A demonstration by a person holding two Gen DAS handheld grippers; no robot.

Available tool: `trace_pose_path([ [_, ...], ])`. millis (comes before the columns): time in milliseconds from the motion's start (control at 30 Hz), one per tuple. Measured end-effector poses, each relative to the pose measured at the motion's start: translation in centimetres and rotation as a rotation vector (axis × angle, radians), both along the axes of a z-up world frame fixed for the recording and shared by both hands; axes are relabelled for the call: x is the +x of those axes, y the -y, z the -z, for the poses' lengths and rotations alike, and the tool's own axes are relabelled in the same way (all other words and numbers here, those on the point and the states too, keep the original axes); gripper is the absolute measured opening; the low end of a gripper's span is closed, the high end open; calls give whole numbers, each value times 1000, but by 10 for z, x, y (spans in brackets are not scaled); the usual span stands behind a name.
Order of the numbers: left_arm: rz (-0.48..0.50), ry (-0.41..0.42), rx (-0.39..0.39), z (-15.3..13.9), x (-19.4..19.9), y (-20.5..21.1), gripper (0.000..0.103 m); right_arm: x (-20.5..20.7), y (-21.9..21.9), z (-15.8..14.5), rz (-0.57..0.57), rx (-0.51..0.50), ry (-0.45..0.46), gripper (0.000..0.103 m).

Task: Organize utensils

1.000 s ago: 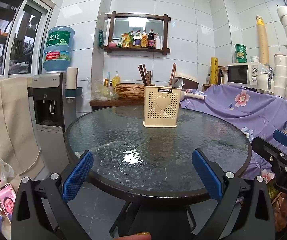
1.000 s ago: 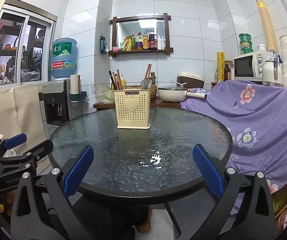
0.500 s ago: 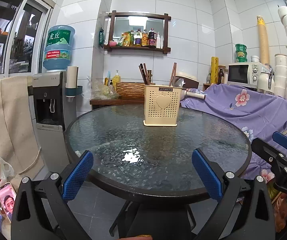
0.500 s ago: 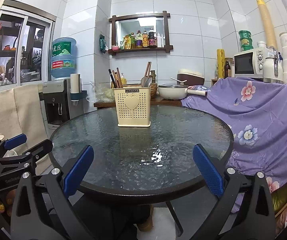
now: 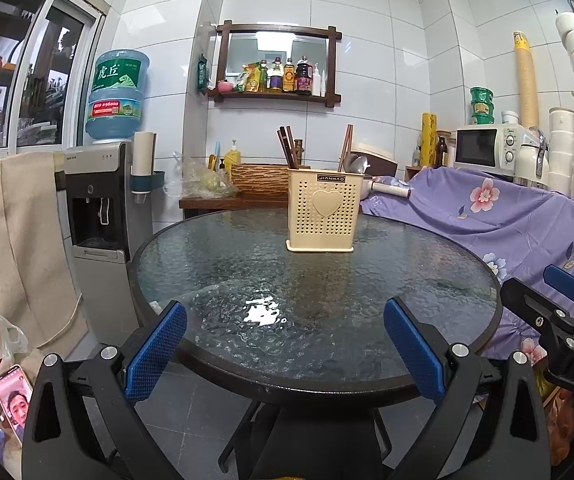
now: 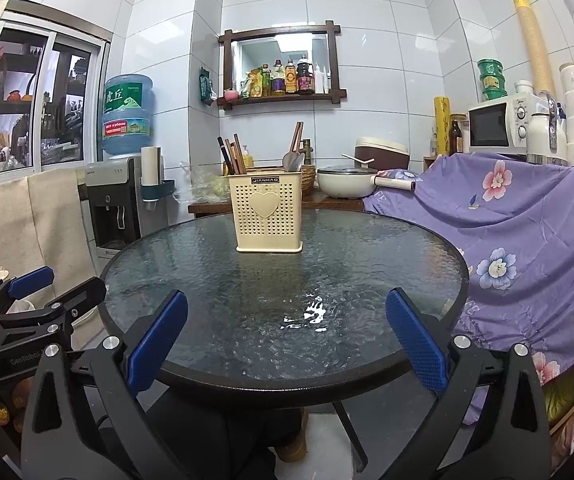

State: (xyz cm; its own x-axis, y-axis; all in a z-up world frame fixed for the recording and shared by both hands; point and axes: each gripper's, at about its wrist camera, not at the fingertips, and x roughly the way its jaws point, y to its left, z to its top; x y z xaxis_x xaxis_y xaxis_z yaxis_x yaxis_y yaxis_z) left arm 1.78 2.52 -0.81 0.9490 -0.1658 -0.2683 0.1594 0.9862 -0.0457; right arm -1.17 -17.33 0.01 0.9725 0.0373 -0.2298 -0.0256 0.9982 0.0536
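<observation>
1. White-tiled kitchen walls surround a round glass table [image 5: 247, 264]; the cream utensil holder [image 5: 322, 210] stands upright on it, straight ahead of both pairs of fingers and well apart from them.
2. Chopsticks [image 6: 232, 157] and a spoon [image 6: 293, 161] already stand inside it, and nothing lies loose on the glass.
3. Over the last second almost nothing has shifted, so the sorting looks finished or paused.
4. Left gripper [image 5: 285, 350] and right gripper [image 6: 286, 346] both gape wide, holding nothing, at the table's near edge.
5. Only the right view shows the white pot [image 6: 347, 186] behind the holder; the left one shows a phone [image 5: 13, 402] down by the floor.
</observation>
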Motion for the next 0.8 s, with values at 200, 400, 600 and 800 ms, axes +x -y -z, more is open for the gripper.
trace_pose_path([
  [200, -5, -7, 7, 0, 2, 3, 96, 1, 1, 2, 5, 0, -5, 97],
  [400, -6, -12, 9, 1, 3, 4, 96, 1, 2, 2, 6, 5, -8, 97],
  [600, -9, -22, 7, 3, 4, 6, 96, 1, 2, 2, 2, 3, -6, 97],
  [800, -12, -23, 8, 3, 3, 6, 96, 0, 2, 2, 0, 4, -6, 97],
])
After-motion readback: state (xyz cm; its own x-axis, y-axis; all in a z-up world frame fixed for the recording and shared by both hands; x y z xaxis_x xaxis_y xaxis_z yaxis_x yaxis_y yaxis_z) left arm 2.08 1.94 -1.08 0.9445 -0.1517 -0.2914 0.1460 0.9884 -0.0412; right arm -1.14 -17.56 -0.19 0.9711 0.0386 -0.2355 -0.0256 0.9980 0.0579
